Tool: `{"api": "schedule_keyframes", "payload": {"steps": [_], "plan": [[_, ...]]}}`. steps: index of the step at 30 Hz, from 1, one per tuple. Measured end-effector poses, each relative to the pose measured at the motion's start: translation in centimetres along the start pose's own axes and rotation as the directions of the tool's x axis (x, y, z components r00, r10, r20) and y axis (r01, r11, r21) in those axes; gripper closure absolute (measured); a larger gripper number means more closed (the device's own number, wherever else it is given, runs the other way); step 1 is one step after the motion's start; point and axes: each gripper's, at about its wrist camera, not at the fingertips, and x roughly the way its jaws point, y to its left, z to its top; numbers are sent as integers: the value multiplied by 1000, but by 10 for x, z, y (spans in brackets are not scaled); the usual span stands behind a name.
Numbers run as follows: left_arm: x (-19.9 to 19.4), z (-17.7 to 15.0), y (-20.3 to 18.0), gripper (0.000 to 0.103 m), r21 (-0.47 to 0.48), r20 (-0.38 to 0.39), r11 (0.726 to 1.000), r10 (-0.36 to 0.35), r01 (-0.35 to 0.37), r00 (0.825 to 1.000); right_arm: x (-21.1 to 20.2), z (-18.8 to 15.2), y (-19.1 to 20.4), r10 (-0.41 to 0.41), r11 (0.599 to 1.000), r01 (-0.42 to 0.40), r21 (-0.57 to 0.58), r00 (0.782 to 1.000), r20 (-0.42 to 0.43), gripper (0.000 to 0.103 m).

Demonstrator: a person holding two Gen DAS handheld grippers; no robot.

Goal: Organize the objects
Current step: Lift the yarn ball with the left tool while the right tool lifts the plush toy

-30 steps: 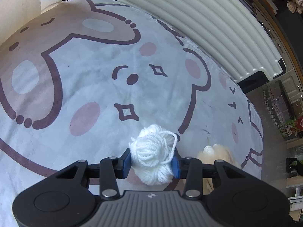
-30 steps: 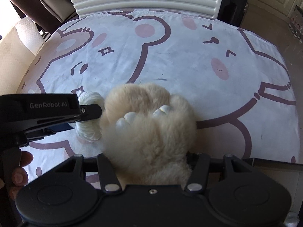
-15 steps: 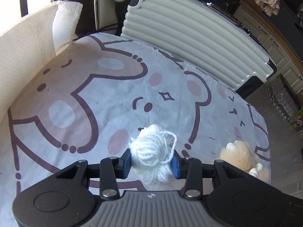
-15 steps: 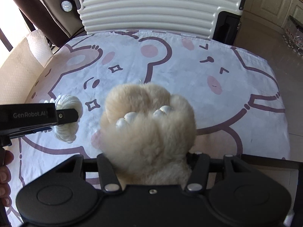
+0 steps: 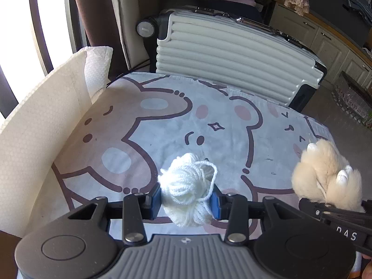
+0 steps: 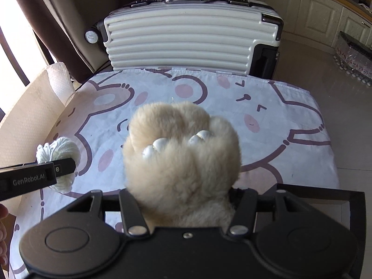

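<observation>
A small ball of white yarn (image 5: pixel 188 190) is clamped between the blue pads of my left gripper (image 5: pixel 187 201), held above the bear-print cloth (image 5: pixel 162 125). The same yarn ball (image 6: pixel 61 160) shows at the left of the right wrist view, with the left gripper's arm across it. My right gripper (image 6: pixel 186 200) is shut on a fluffy beige paw-shaped plush with white claws (image 6: pixel 181 160), which hides its fingertips. That paw plush (image 5: pixel 325 176) also appears at the right edge of the left wrist view, lifted off the cloth.
A white ribbed suitcase (image 5: pixel 227 58) lies along the far edge of the cloth-covered table. A cream cardboard wall with bubble wrap (image 5: pixel 41 125) stands on the left. Cabinets (image 6: pixel 325 7) and tiled floor lie to the right. A person's fingers (image 6: pixel 2 232) show at the left edge.
Both grippers have risen away from the cloth with their loads, so the suitcase and room now show. The yarn and paw plush have moved apart sideways.
</observation>
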Motion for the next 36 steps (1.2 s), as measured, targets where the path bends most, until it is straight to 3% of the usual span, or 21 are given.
{"api": "schedule_keyframes", "payload": {"steps": [12,25,36], "plan": [[-23,-10,2,60,96,11,995,38,-39,999,-24,-16,8,-57,998,56,37,997,42,48],[-37,-18,20,60,66,13,996,55,-55,998,-30,-19,38,-37,999,38,-32,999,39,48],[-40,-19,14,60,48,16,999,24,-25,1000,-45,-17,26,-11,1000,11,-5,998,66,48]]}}
